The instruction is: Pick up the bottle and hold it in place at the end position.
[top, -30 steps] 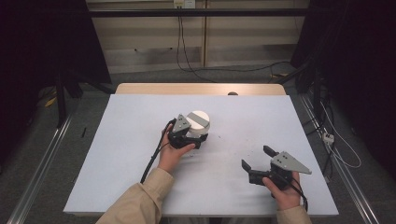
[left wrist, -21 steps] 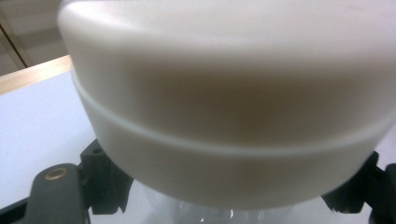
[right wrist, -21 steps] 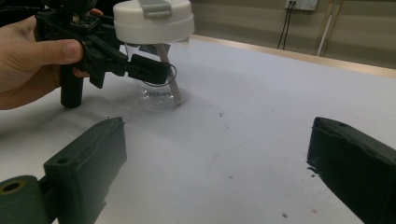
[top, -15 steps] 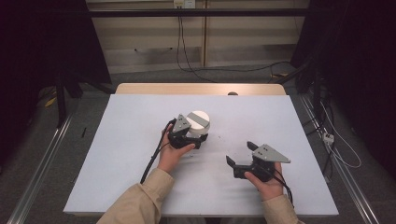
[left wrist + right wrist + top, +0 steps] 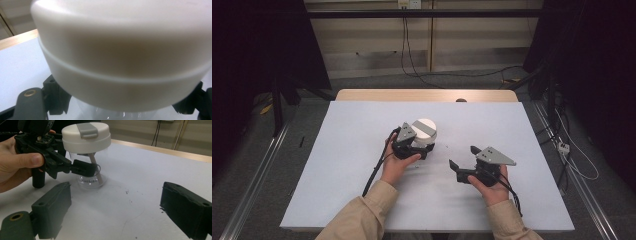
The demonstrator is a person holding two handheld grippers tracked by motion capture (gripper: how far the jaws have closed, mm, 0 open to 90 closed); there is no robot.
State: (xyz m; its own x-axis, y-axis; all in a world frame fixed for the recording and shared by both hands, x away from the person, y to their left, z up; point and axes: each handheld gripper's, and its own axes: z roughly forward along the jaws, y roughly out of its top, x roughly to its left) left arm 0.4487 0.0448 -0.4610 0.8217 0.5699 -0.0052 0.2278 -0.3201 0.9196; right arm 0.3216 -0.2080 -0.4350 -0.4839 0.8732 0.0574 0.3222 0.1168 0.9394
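Observation:
A clear cup with a white lid and a grey flap stands upright mid-table. My left gripper is shut on the cup's clear body just under the lid. A straw-like stem shows inside the cup. My right gripper hovers to the cup's right, pointing at it, apart from it. Its jaws have just been closing slightly but stand wide open, with nothing between them.
The white tabletop has a wooden far edge with a small dark object on it. Dark specks lie on the surface near the cup. Cables and metal rails run along the floor on both sides.
My right gripper has moved left across the table toward the cup. The left gripper and the cup have stayed where they were.

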